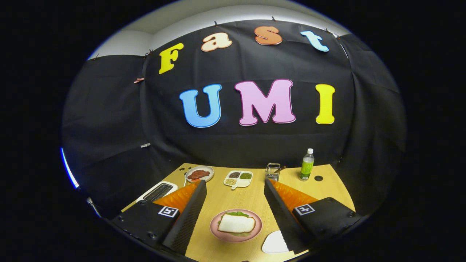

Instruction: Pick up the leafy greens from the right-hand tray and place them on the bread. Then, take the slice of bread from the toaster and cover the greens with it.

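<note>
The leafy greens (239, 214) lay on a pink plate (218, 231) between the fingers, one slice of bread (236, 223) covering all but their far edge. Beyond the fingers stood one white toaster (157, 191), one plate of reddish meat (199, 174), one divided dish (238, 179) holding four kinds of grain or seed, one wire holder (272, 171) and one green bottle (307, 165) — all on the wooden table (225, 198). The gripper (235, 213) hung above the plate with its fingers wide apart, holding nothing and touching nothing — a white tray (275, 243) lay just inside the right finger.
</note>
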